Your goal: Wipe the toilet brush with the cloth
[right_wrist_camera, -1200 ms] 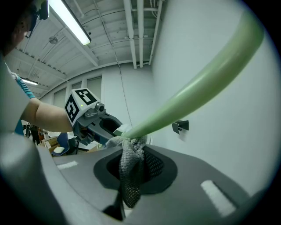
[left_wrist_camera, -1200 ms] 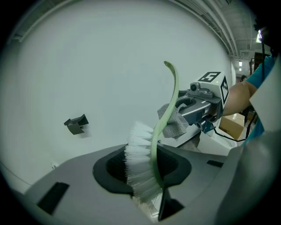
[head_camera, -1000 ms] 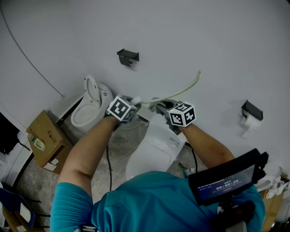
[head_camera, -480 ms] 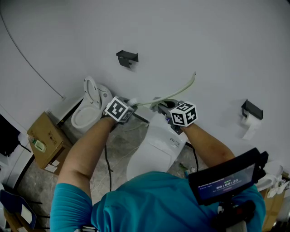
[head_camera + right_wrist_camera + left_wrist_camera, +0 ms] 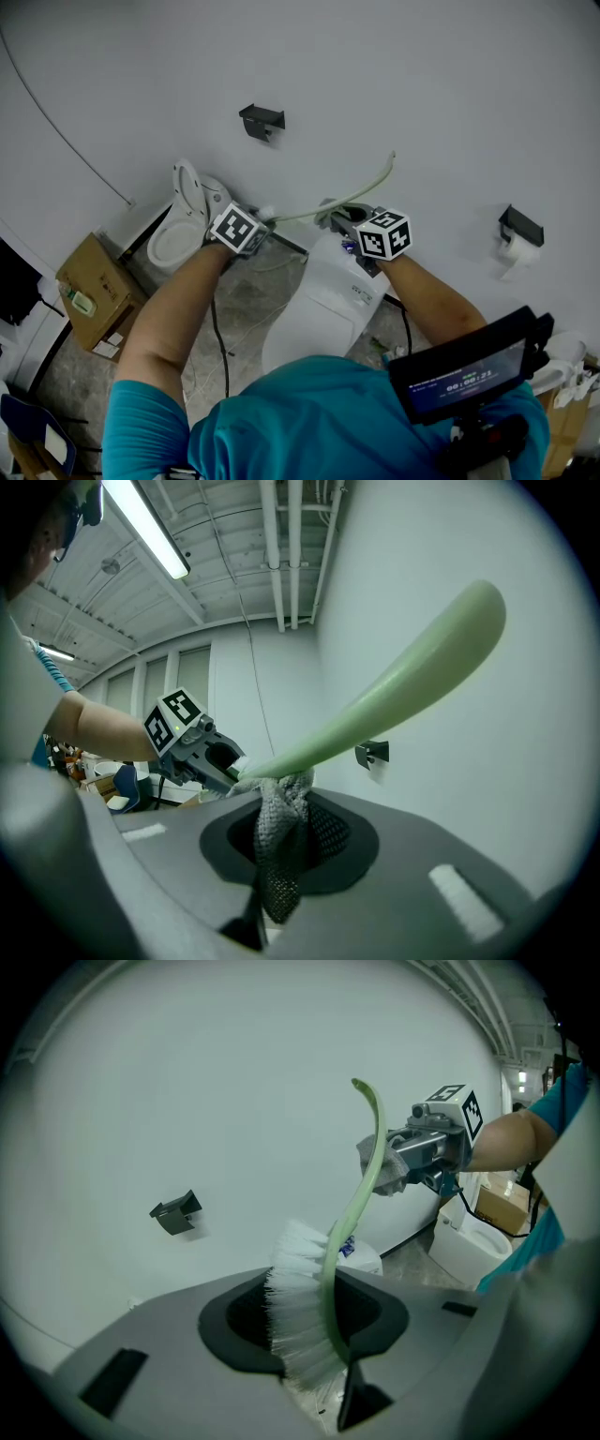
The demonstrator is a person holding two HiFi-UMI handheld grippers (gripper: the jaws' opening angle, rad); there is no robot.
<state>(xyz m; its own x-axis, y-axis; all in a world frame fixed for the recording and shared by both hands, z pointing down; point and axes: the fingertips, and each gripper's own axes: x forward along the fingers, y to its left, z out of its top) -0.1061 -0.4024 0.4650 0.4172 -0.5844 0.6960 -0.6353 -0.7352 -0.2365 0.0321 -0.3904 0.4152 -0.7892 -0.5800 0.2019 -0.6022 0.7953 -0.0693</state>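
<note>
Toilet brush (image 5: 370,187) is clamped at its bristle end in the left gripper (image 5: 263,219), its handle slanting toward two o'clock. The right gripper (image 5: 330,218) pinches the cloth (image 5: 279,841) against that handle.

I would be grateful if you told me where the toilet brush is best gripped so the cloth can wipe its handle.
Grip the toilet brush at its bristle head, coming from below, as the left gripper does. The green handle is long, thin and curved, so holding the head probably leaves the shaft free for the cloth in the right gripper.
</note>
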